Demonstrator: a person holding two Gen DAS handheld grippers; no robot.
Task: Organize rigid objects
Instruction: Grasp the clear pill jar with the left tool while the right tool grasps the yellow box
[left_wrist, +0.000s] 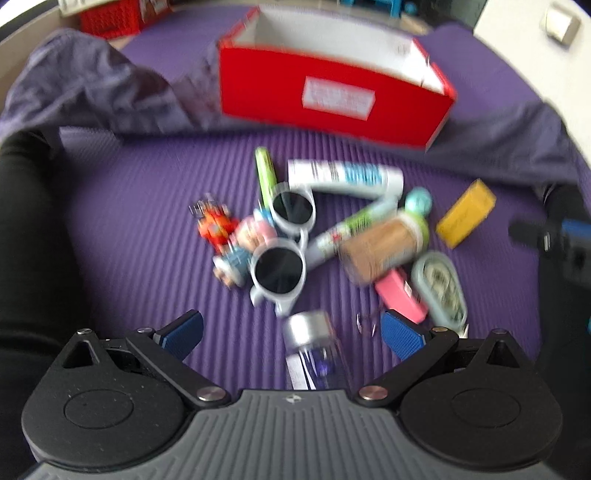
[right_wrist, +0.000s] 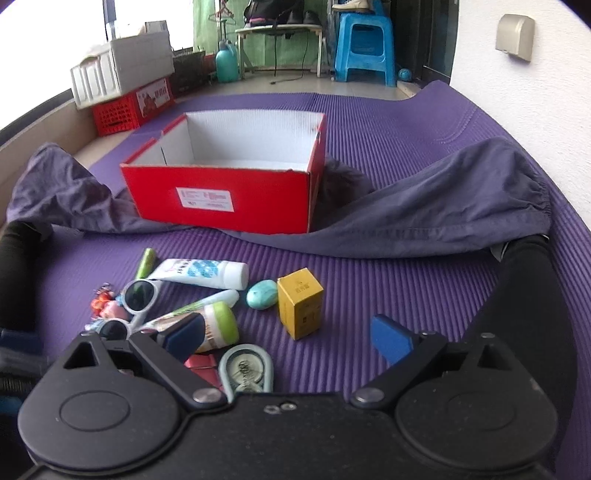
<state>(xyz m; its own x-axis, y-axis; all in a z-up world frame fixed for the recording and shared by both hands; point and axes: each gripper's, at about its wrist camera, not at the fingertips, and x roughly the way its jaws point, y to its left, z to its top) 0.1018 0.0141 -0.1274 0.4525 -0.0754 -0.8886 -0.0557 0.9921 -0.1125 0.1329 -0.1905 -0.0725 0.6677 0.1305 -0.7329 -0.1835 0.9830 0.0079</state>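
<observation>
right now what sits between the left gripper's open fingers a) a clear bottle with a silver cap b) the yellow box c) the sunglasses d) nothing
a: in the left wrist view the clear bottle with a silver cap lies between the wide-open fingers of the left gripper, not pressed by either pad.

Open red box (right_wrist: 221, 201) empty, upright — small items (right_wrist: 207, 295) heaped before it

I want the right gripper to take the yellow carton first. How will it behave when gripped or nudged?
The yellow carton stands upright on the ribbed purple mat, so a push may tip it. It looks like thin cardboard: probably light, and its walls could dent under firm pressure. Flat sides should suit the pads.
</observation>
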